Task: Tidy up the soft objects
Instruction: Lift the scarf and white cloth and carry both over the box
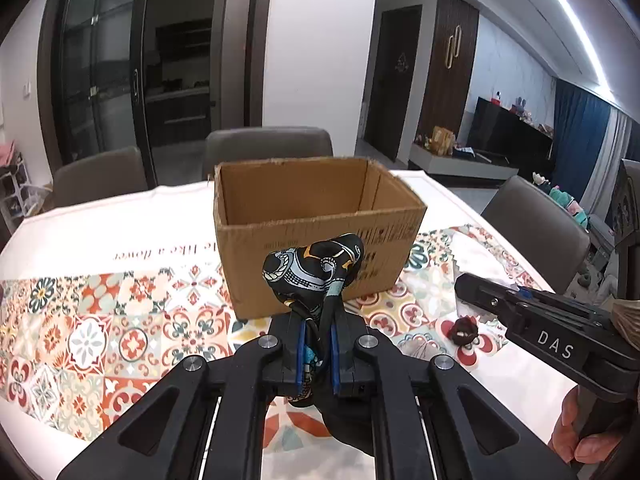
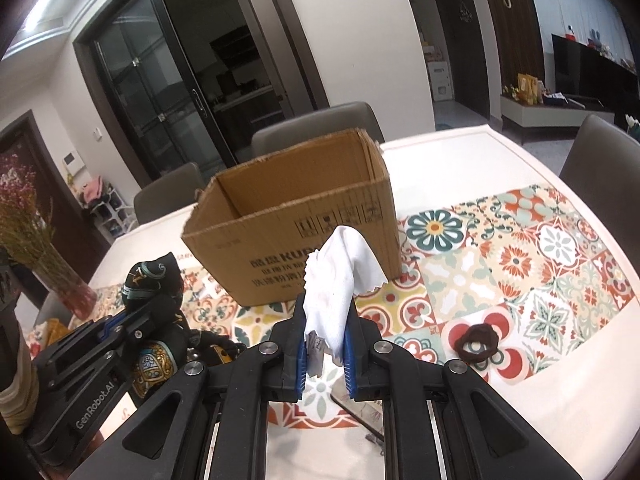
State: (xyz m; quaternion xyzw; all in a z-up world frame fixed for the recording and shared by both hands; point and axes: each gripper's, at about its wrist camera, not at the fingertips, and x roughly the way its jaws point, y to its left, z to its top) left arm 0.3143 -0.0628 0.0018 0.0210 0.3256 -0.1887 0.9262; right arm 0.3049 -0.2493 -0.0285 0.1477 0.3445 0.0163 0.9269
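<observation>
The left gripper (image 1: 316, 354) is clamped on the dark patterned scarf (image 1: 314, 270), the right gripper (image 2: 325, 354) on the white cloth (image 2: 340, 276), both held before the open cardboard box (image 2: 296, 220). Bare bench (image 2: 560, 380) lies right of it, and the right view alone shows the brown scrunchie (image 2: 477, 342) clearly and a dried-flower vase (image 2: 60, 280) at the left edge.

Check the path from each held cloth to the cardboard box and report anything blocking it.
Nothing visible blocks either path. The left gripper holds the black patterned scarf just short of the cardboard box, whose top is open. The right gripper holds the white cloth before the same box. The dark scrunchie lies off to the right.
</observation>
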